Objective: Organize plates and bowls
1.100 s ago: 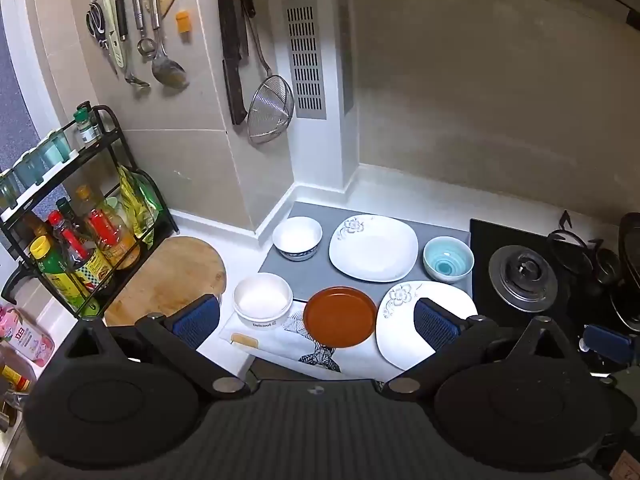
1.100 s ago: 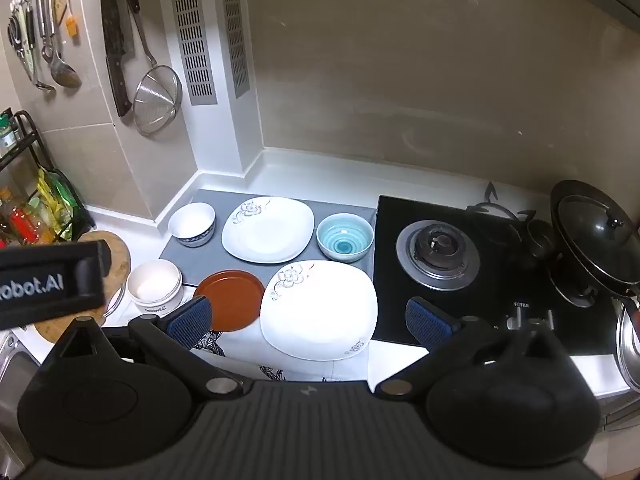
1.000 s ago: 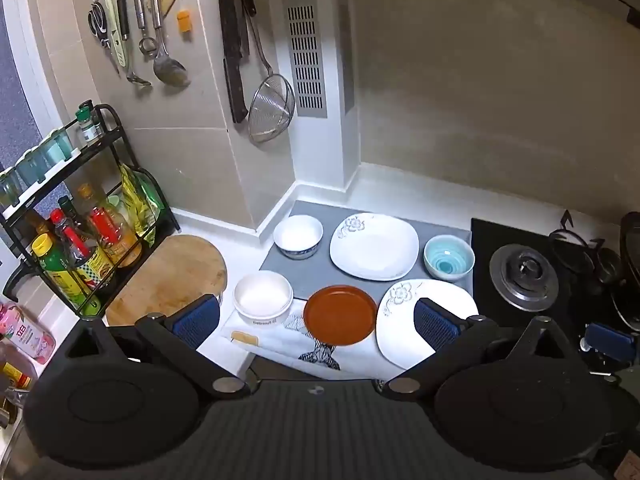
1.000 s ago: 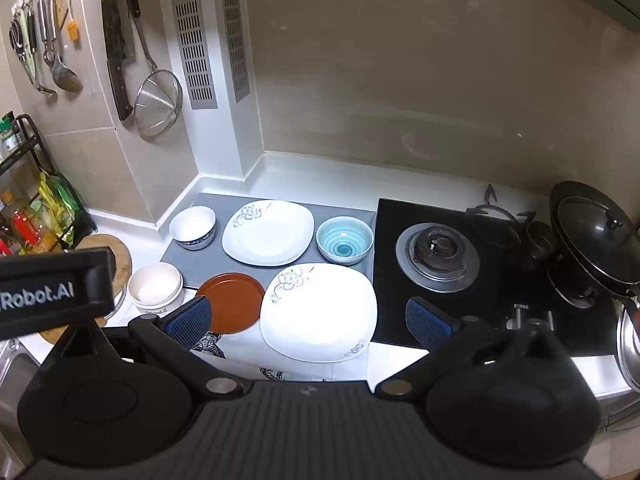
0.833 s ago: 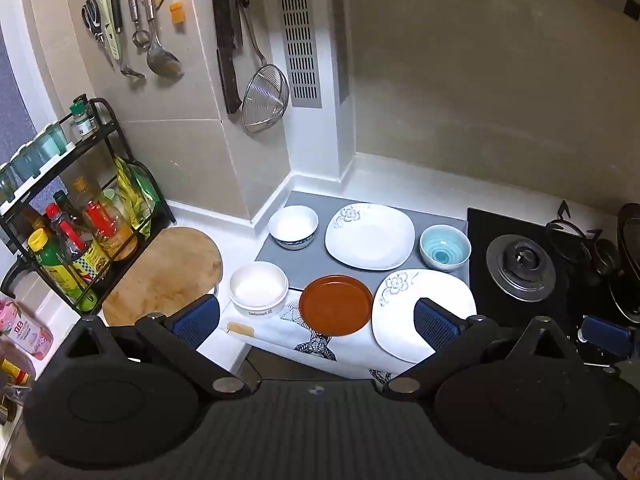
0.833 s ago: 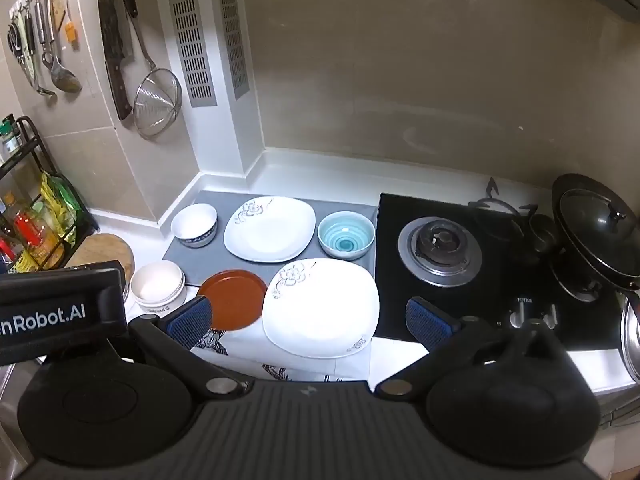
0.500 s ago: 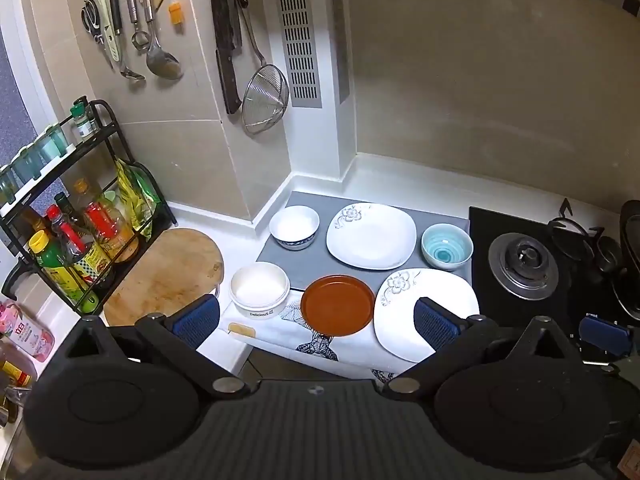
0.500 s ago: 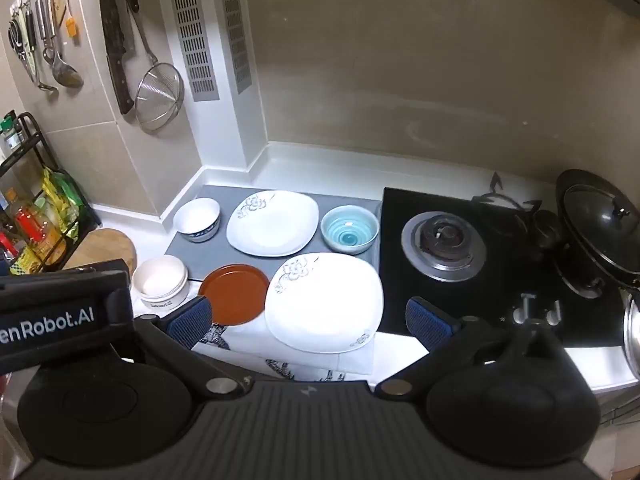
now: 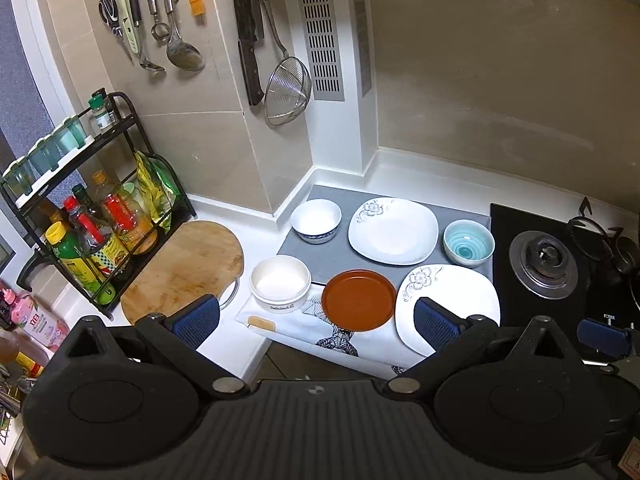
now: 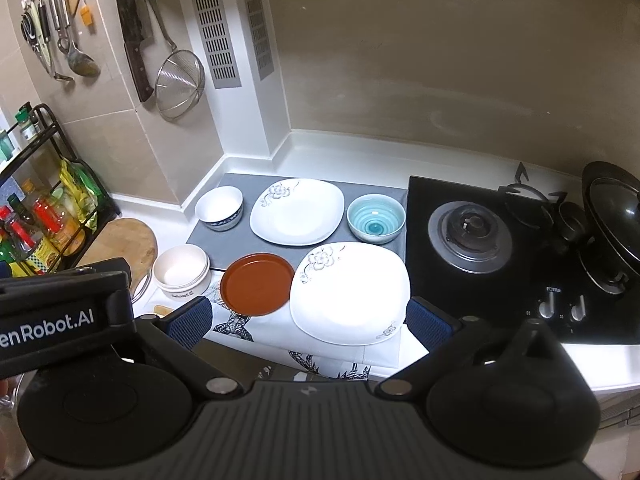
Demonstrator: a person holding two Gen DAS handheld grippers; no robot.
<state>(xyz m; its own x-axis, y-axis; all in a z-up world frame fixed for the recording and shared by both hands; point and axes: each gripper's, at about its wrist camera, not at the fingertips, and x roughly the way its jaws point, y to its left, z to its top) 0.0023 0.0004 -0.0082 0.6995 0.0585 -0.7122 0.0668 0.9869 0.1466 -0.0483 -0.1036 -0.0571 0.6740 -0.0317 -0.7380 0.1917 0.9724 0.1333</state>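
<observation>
Both views are directed down at a counter (image 9: 256, 344). The left gripper (image 9: 316, 322) and the right gripper (image 10: 308, 318) are held above its front edge, each with jaws wide apart and nothing between them. On the grey mat (image 9: 340, 252) are set a white bowl (image 9: 316, 221), a far plate (image 9: 393, 230) and a blue bowl (image 9: 469, 242). Nearer, on a patterned cloth (image 9: 308, 320), a cream bowl (image 9: 280, 283), a brown plate (image 9: 359, 299) and a near plate (image 10: 350, 292) are placed side by side. Only the left view shows the whole cutting board (image 9: 184, 268) and bottle rack (image 9: 80, 200); only the right view shows the lidded wok (image 10: 614, 216) and stove knobs (image 10: 562, 306).
</observation>
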